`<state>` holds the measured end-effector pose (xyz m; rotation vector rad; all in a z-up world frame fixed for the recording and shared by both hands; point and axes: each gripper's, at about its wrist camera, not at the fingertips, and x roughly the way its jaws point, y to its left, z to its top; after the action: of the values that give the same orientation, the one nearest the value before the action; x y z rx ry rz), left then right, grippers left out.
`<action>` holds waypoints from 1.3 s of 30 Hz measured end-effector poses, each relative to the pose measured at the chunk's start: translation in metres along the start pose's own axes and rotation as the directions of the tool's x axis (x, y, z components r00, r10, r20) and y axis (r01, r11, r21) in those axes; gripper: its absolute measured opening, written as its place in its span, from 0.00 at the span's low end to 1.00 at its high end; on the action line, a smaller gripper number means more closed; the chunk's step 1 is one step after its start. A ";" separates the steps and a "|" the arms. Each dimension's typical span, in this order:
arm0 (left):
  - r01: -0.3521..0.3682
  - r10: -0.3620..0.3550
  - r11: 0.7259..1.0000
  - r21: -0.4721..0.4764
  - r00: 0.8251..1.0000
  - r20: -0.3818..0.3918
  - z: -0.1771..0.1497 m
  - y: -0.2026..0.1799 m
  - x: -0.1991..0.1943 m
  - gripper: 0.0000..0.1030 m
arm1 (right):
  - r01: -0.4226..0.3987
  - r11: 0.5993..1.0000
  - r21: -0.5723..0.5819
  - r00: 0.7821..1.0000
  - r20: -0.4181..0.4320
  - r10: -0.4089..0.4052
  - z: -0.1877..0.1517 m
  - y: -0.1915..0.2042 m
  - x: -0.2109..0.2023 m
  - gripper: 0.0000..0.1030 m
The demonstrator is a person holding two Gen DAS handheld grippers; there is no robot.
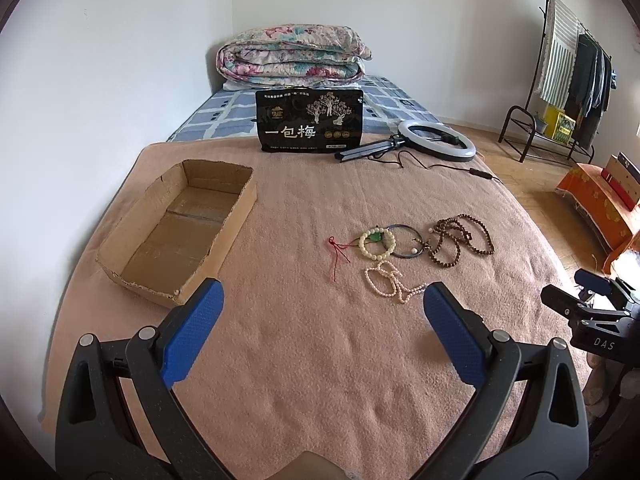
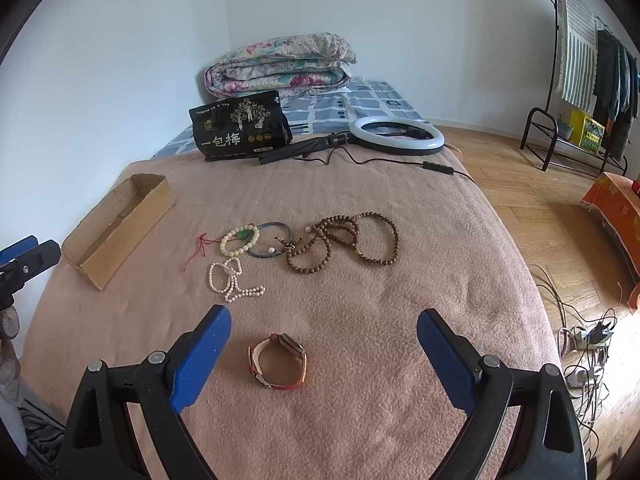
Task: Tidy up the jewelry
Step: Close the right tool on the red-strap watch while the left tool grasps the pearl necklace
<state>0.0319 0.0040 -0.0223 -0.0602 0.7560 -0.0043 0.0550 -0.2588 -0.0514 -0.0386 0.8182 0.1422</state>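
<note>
- The left gripper (image 1: 323,300) and right gripper (image 2: 324,330) both hover over the pink blanket (image 2: 360,380) with jaws spread wide, holding nothing.
- A watch (image 2: 280,362) with a red strap lies between the right gripper's fingers.
- Further out lie a pearl strand (image 2: 232,280), a white bead bracelet (image 2: 239,240), a blue bangle (image 2: 272,240) and brown prayer beads (image 2: 344,244), clustered together.
- An open cardboard box (image 1: 176,232) sits to the left, well apart from the jewelry.
- Beyond stand a black snack bag (image 1: 310,120) and a ring light (image 1: 436,138).
</note>
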 end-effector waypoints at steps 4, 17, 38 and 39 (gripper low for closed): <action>0.015 -0.016 1.000 -0.002 1.000 -0.016 0.002 -0.002 0.010 0.98 | -0.016 1.000 -0.015 0.999 -0.034 0.015 -0.003 0.001 0.009 0.86; 0.104 -0.102 0.995 -0.001 0.977 -0.189 -0.007 -0.035 0.073 0.81 | -0.060 0.997 -0.057 0.985 -0.167 0.050 -0.021 0.009 0.050 0.74; 0.089 -0.123 0.989 -0.118 0.939 -0.321 -0.013 -0.063 0.191 0.65 | -0.106 0.994 -0.029 0.956 -0.277 0.094 -0.032 0.006 0.090 0.56; 0.086 -0.121 0.989 -0.121 0.938 -0.325 -0.013 -0.063 0.195 0.65 | -0.108 0.994 -0.023 0.954 -0.282 0.097 -0.032 0.005 0.091 0.56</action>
<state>0.1657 -0.0646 -0.1615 -0.2040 1.0902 -0.0771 0.0930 -0.2463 -0.1396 -0.0529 1.1019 0.2550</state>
